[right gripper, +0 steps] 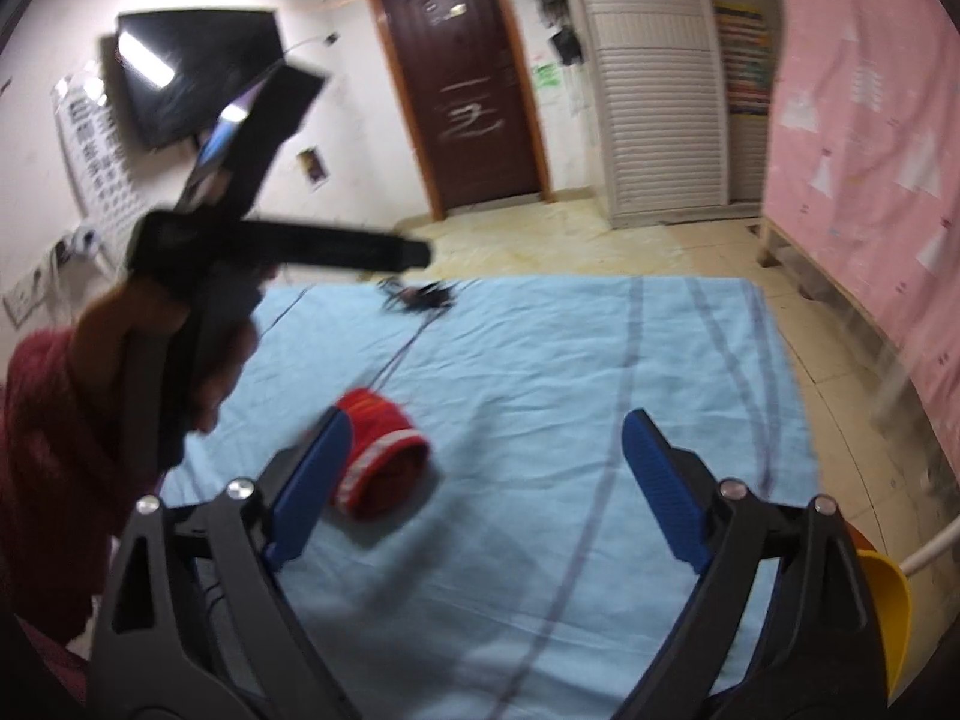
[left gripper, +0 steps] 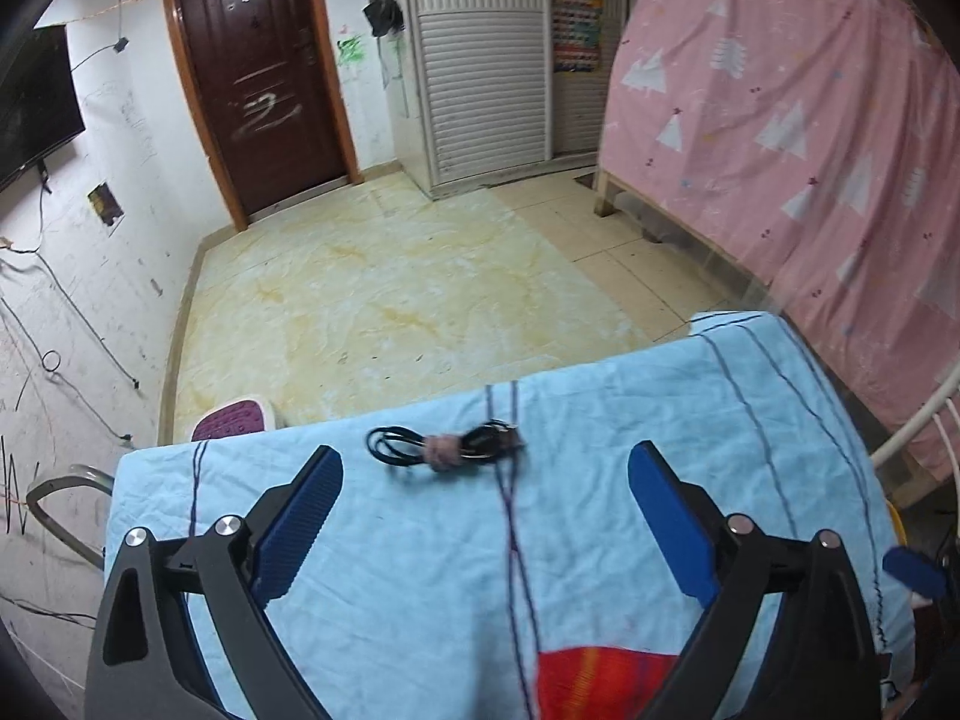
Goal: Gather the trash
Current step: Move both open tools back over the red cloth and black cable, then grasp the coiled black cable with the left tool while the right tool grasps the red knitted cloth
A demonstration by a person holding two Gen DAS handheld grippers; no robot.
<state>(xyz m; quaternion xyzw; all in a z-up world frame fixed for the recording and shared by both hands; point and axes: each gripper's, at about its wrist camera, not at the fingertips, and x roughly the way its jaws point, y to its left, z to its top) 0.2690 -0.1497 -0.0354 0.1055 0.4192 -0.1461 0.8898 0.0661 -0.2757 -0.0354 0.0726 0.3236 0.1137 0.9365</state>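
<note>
A coiled black cable tied with a pinkish band (left gripper: 447,447) lies near the far edge of a table covered in light blue cloth (left gripper: 660,420). My left gripper (left gripper: 483,468) is open and empty just short of it. A red cup-like object with a white band (right gripper: 378,456) lies on its side on the cloth; its edge shows in the left wrist view (left gripper: 600,678). My right gripper (right gripper: 486,438) is open and empty, hovering just right of the red object. The cable also shows far off in the right wrist view (right gripper: 417,295). The hand-held left gripper (right gripper: 252,192) shows raised at left.
A yellow container rim (right gripper: 888,606) sits at the table's right edge. A purple stool (left gripper: 234,417) and a metal chair frame (left gripper: 57,510) stand left of the table. A pink curtained bed (left gripper: 810,150) is to the right; a door (left gripper: 264,78) and a cabinet (left gripper: 480,60) stand beyond the floor.
</note>
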